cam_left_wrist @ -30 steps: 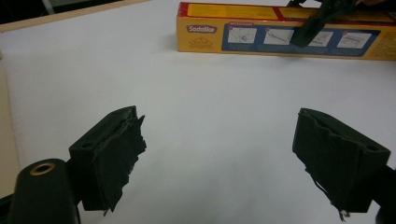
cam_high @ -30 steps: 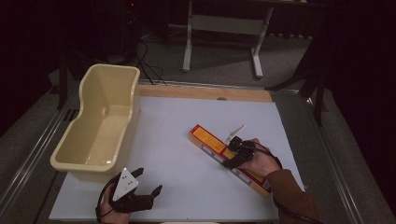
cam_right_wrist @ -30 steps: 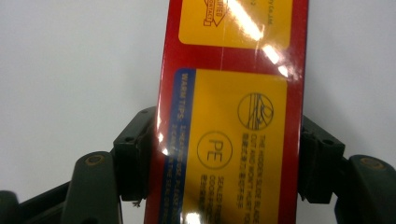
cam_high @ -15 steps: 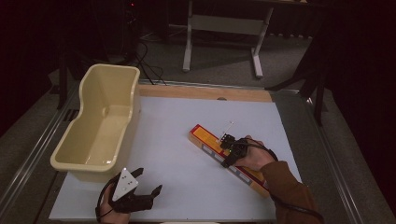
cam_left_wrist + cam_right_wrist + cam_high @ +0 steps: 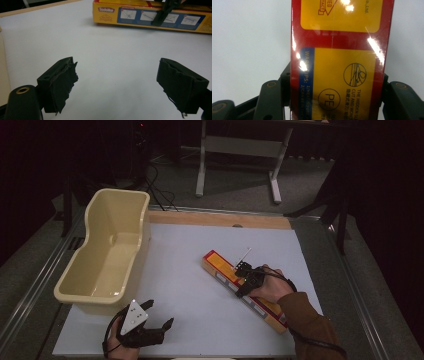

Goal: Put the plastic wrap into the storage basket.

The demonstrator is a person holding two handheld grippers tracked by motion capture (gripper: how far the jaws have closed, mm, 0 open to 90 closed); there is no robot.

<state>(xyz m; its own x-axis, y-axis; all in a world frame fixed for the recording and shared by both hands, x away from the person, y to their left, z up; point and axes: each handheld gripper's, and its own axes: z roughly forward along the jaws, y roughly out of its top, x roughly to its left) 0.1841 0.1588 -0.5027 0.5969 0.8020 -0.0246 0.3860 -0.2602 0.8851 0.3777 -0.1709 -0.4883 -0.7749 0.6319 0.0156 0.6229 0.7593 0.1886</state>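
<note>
At the near edge of the counter (image 5: 190,250), about 7 o'clock, the left gripper (image 5: 145,322) rests with its jaws spread wide and empty, just where it was a second ago. Farther in, at 4 o'clock, the right gripper (image 5: 245,277) has come down over the long yellow-and-red box (image 5: 220,265) and now has a jaw at each long side, apparently clamped on it. The box is probably ready to lift. The cream tub (image 5: 107,252) waits at 10 o'clock.
</note>
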